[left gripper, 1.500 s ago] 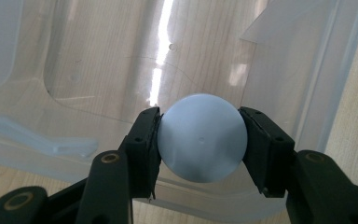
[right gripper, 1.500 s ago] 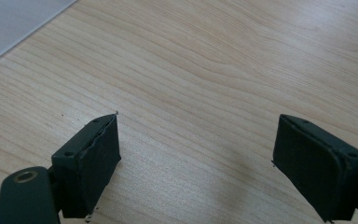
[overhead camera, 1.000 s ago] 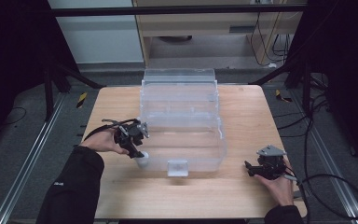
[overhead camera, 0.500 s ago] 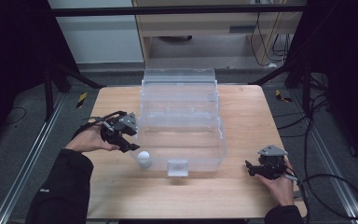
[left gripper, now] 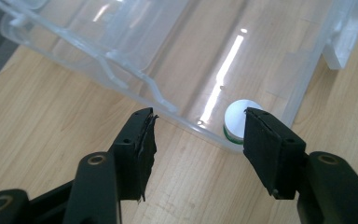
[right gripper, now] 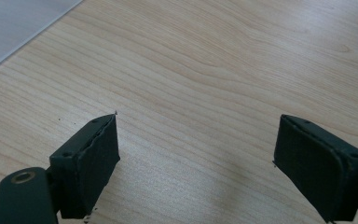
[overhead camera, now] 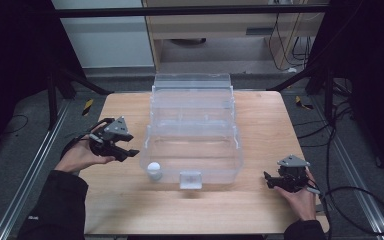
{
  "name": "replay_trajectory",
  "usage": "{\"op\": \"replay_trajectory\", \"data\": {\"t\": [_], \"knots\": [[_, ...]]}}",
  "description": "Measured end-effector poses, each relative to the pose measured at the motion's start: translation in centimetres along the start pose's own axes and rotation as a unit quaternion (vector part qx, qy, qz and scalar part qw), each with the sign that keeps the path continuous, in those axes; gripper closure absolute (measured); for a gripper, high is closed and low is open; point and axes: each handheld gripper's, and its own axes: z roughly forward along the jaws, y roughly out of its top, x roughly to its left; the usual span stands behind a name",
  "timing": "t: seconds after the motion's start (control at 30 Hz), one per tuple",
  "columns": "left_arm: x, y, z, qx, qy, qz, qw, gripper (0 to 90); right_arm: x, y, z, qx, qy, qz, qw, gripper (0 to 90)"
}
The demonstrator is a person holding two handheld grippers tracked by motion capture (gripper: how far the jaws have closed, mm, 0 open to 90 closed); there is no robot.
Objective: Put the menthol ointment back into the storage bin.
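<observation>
A clear plastic bin [overhead camera: 236, 145] stands open on the middle of the wooden table [overhead camera: 260, 115]. A small white-capped container with a green ring [overhead camera: 154, 169] sits at the bin's near left corner, apparently just inside the wall; the left gripper view has it [left gripper: 237, 119] beyond the right jaw. My left gripper [overhead camera: 125, 154] hovers left of the bin, apart from the container. It is open [left gripper: 198, 126], with nothing between the jaws, which have just been closing a little. My right gripper [overhead camera: 269, 181] rests open near the table's front right corner, over bare wood [right gripper: 198, 140].
The bin's lid [overhead camera: 192, 82] stands up at its far side, and a clear latch [overhead camera: 190, 179] hangs on its front wall. Black frame posts and cables surround the table. Bare wood lies left, right and in front of the bin.
My left gripper has drawn back from the bin's near left corner, moving left and upward. The white-capped container stays at that corner. The right gripper has not moved.
</observation>
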Motion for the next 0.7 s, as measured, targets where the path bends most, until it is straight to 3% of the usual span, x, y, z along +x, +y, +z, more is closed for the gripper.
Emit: {"op": "replay_trajectory", "data": {"t": [0.03,0.1,0.13,0.17,0.2,0.27,0.3,0.33,0.5,0.53,0.57,0.6,0.63,0.67,0.7], "knots": [[0.0,0.0,0.0,0.0,0.0,0.0,1.0,43.2,0.0,0.0,0.0,0.0,0.0,0.0,1.0,14.1],[0.1,-1.0,-0.5,-0.023,0.018,-0.027,0.9992,43.1,0.0,0.0,0.0,-0.001,0.0,0.003,1.0,14.0],[0.1,-1.0,-0.5,-0.023,0.018,-0.027,0.9992,43.2,0.0,0.0,0.0,-0.001,0.0,0.003,1.0,14.0],[0.2,-1.8,-0.8,-0.032,0.033,-0.045,0.9979,43.3,0.0,0.0,-0.1,-0.001,-0.001,0.002,1.0,14.1],[0.2,-1.8,-0.8,-0.032,0.033,-0.045,0.9979,43.4,0.0,0.0,-0.1,-0.001,-0.001,0.002,1.0,14.1],[0.2,-3.1,-1.0,-0.057,0.049,-0.081,0.9939,43.3,-0.1,0.0,-0.1,0.0,-0.001,0.002,1.0,14.1],[0.2,-3.6,-1.0,-0.063,0.056,-0.092,0.9922,43.1,-0.1,0.0,-0.1,0.0,-0.001,0.002,1.0,14.1],[0.2,-3.6,-1.0,-0.063,0.056,-0.092,0.9922,42.8,-0.1,0.0,-0.1,0.0,-0.001,0.003,1.0,14.1],[0.0,-5.8,-0.7,-0.081,0.097,-0.14,0.982,43.3,-0.1,0.0,-0.1,0.0,-0.001,0.002,1.0,14.0],[-0.2,-6.5,-0.5,-0.091,0.117,-0.159,0.9761,42.9,-0.1,0.0,-0.1,0.0,-0.001,0.002,1.0,14.0],[-0.2,-6.5,-0.5,-0.091,0.117,-0.159,0.9761,42.9,-0.1,0.0,-0.1,0.0,-0.001,0.002,1.0,14.0],[-0.4,-7.0,-0.5,-0.1,0.129,-0.174,0.9711,42.9,-0.1,0.0,-0.1,0.0,-0.001,0.003,1.0,14.0],[-0.6,-7.6,-0.3,-0.112,0.147,-0.19,0.9642,41.4,-0.1,0.0,-0.2,-0.001,-0.001,0.007,1.0,14.0],[-0.7,-8.0,-0.2,-0.116,0.158,-0.202,0.9596,40.8,-0.1,0.0,-0.2,-0.002,0.0,0.009,1.0,14.0],[-0.7,-8.0,-0.2,-0.116,0.158,-0.202,0.9596,39.9,-0.1,0.0,-0.2,-0.002,0.0,0.009,1.0,14.0]]}}
